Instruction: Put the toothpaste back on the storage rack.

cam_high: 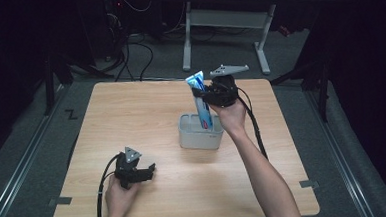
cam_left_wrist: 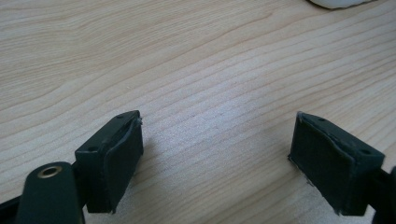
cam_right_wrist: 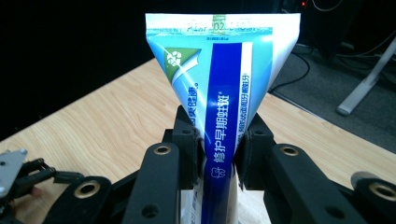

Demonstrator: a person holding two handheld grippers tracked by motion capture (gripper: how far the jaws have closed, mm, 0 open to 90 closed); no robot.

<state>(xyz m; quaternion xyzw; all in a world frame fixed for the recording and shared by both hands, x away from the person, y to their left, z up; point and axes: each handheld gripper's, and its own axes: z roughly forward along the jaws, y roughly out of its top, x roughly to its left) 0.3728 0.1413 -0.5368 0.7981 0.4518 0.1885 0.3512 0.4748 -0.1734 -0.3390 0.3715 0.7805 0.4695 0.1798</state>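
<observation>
Your work sits on the wooden table (cam_high: 146, 106), and everything here is best placed from the grey tub (cam_high: 200, 133) that stands a little right of its middle. Your right gripper (cam_high: 200, 94) hangs just above the tub, toward its far side, clenched on a blue and white toothpaste tube (cam_high: 200, 100). The tube stands nearly upright, flat crimped end up, with its lower end down inside the tub. In the right gripper view the jaws pinch the tube (cam_right_wrist: 219, 116) across its middle, below the wide crimp, and its sides bulge slightly under the squeeze.

Your left gripper (cam_high: 147, 172) rests on the table well to the near left of the tub, jaws spread apart and holding nothing; the left gripper view shows bare wood grain between the two pads (cam_left_wrist: 119, 163).

Judging from this, you are in the middle of standing the tube in the tub. Whether its lower end already rests on the tub's floor can't be told, as the wall hides it.

The next move calls for a straight lowering until the tube bears on something, then a gentle easing of the jaws. Watch the lean: a tall tube in a shallow tub may tip against the rim once released.
</observation>
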